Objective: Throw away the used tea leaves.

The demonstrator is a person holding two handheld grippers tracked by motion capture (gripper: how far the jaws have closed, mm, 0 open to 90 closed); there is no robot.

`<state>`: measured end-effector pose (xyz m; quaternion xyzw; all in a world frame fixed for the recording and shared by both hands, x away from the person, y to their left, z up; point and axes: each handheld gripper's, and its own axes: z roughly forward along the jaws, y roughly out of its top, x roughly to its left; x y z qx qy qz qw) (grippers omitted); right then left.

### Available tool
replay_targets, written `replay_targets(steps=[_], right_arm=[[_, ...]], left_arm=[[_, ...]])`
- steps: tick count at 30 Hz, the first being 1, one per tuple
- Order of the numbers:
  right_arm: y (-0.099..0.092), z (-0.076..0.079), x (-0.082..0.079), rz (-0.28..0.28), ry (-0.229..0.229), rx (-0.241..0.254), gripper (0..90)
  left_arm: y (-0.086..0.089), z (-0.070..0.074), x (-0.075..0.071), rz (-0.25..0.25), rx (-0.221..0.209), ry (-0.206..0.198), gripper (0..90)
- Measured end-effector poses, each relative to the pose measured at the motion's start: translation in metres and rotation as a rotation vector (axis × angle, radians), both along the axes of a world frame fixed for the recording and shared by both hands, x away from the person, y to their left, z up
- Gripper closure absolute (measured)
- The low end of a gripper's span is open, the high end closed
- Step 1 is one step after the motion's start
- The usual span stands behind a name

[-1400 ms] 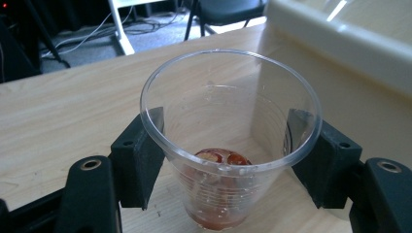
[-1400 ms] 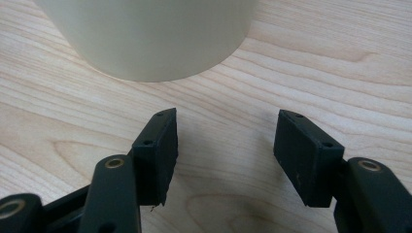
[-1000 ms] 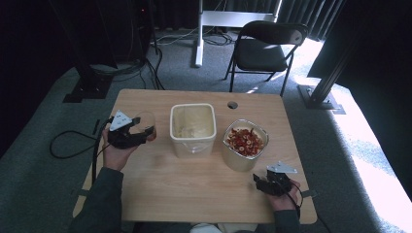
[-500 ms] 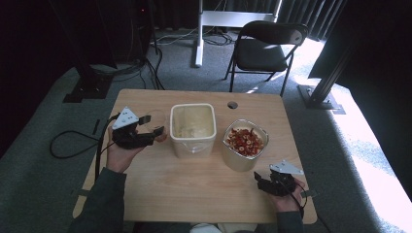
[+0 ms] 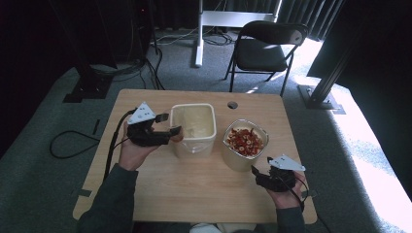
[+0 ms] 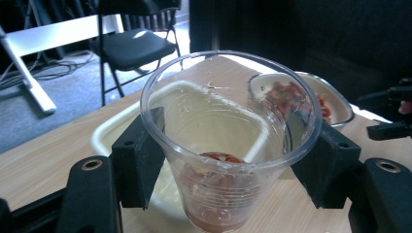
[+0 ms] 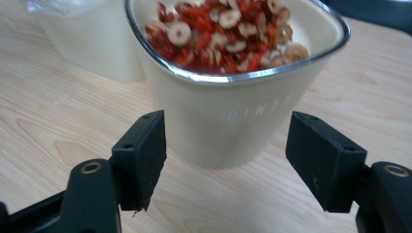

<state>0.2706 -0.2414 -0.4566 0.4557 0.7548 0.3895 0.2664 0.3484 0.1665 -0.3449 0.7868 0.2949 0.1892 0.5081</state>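
A clear plastic cup (image 6: 228, 121) with a little red fruit at its bottom is pinched between the pads of my left gripper (image 6: 231, 160). In the high view the left gripper (image 5: 170, 124) holds the cup against the left side of the white tub (image 5: 194, 145). A cream container (image 7: 228, 111) of red and pale dried fruit stands just beyond my right gripper (image 7: 228, 165). Its jaws have just been opening and stand apart, with neither pad touching the container. In the high view the right gripper (image 5: 257, 174) sits at the front right of that container (image 5: 235, 160).
The wooden table (image 5: 194, 189) has a small round hole (image 5: 232, 105) near its far edge. A black folding chair (image 5: 265, 48) stands behind the table on the carpet. The left gripper's cable (image 5: 73, 141) loops off the table's left side.
My left gripper has carried the cup to the right and upward, up to the white tub. The right gripper has risen slightly in front of the cream container.
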Motion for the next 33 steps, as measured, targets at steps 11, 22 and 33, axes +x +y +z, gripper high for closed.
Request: replay_targets(steps=[11, 22, 33], right_arm=[[0.013, 0.021, 0.001, 0.055, -0.055, 0.008, 30.9], [0.042, 0.036, 0.017, 0.151, -0.102, 0.045, 33.0], [0.069, 0.041, 0.037, 0.237, -0.139, 0.13, 32.2]], left_arm=[[-0.048, 0.015, 0.003, -0.098, 0.006, -0.005, 33.4], [-0.093, 0.013, 0.01, -0.183, -0.009, 0.019, 33.5], [-0.121, 0.006, 0.011, -0.238, -0.011, 0.032, 33.5]])
